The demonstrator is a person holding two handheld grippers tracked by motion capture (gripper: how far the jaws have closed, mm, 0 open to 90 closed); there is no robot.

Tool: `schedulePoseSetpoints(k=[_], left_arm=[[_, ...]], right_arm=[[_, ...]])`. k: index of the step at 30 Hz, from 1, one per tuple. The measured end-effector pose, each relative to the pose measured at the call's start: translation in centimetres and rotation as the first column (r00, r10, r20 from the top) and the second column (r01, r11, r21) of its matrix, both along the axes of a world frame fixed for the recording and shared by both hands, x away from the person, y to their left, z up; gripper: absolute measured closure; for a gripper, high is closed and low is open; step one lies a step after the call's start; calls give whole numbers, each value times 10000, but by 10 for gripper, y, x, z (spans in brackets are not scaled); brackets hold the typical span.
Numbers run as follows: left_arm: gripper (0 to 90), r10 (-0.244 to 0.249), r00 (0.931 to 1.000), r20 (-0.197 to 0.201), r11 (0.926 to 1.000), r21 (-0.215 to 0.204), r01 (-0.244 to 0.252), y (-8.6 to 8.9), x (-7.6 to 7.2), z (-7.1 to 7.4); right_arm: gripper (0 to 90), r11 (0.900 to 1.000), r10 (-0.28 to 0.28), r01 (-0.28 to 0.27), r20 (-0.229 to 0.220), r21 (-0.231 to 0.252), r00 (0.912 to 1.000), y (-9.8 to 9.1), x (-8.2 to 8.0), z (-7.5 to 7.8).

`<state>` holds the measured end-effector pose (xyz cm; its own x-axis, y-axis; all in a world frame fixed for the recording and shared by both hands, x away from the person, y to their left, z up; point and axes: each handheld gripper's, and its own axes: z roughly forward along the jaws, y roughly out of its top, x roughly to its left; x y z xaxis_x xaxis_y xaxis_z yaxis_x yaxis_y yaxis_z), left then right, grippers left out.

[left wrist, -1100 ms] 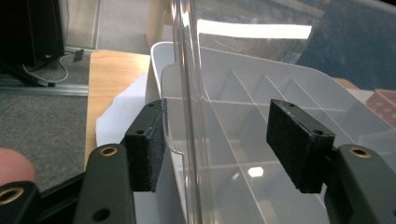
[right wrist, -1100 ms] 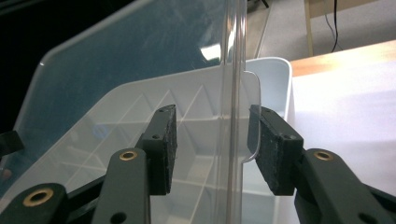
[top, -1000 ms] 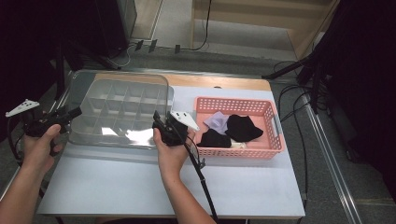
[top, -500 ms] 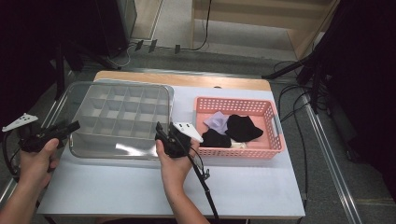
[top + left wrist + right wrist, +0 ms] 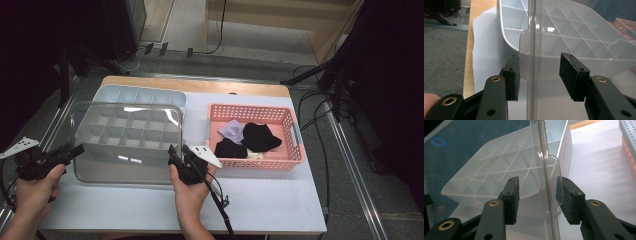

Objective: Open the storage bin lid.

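Observation:
A clear plastic lid (image 5: pixel 125 145) hangs tilted over the near part of a pale grey compartment tray (image 5: pixel 135 95), whose far row lies uncovered. My left gripper (image 5: pixel 75 150) grips the lid's left end. In the left gripper view the lid's edge (image 5: pixel 532 37) and its tab stand between the pads of this gripper (image 5: pixel 540 72). Its jaws have just been closing on them. My right gripper (image 5: pixel 172 152) grips the lid's right end. The right gripper view shows this gripper (image 5: pixel 537 197) with the lid's rim (image 5: pixel 544 157) and its tab between the pads.
A pink basket (image 5: pixel 250 107) stands right of the tray on the white table cover (image 5: pixel 260 200). It holds black cloth (image 5: pixel 260 136) and a lilac piece (image 5: pixel 232 131). The right gripper's cable trails toward the near table edge. The floor drops off at the left.
Both hands have drawn back toward the person with the lid between them. The lid has slid off the tray's far side, and the tray's back row is now bare.

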<state>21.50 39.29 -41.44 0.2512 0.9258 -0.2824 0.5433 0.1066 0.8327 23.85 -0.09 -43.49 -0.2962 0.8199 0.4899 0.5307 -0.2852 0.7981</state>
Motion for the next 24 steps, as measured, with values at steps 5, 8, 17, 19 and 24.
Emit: schedulePoseSetpoints(k=[5,8,17,19,24], left_arm=[[565,61,9999,-94,10000,-57,-62,1,-15,0],[566,114,9998,-142,9998,-129,-116,1,-23,-2],[569,167,9987,-487,9996,-207,-177,-3,-38,-7],[572,140,9985,-537,9997,-210,-152,-3,-40,-8],[577,115,9976,-684,9996,-243,-132,-2,-45,-10]], right_arm=[[555,9999,87,-86,-28,132,10000,-2,-15,-1],[559,9997,208,-206,-130,156,9997,-3,-24,-4],[549,9998,165,-160,-493,109,9986,-6,-38,-12],[549,9996,249,-243,-591,108,9979,-7,-40,-15],[548,9993,349,-334,-900,190,9953,-8,-44,-20]])
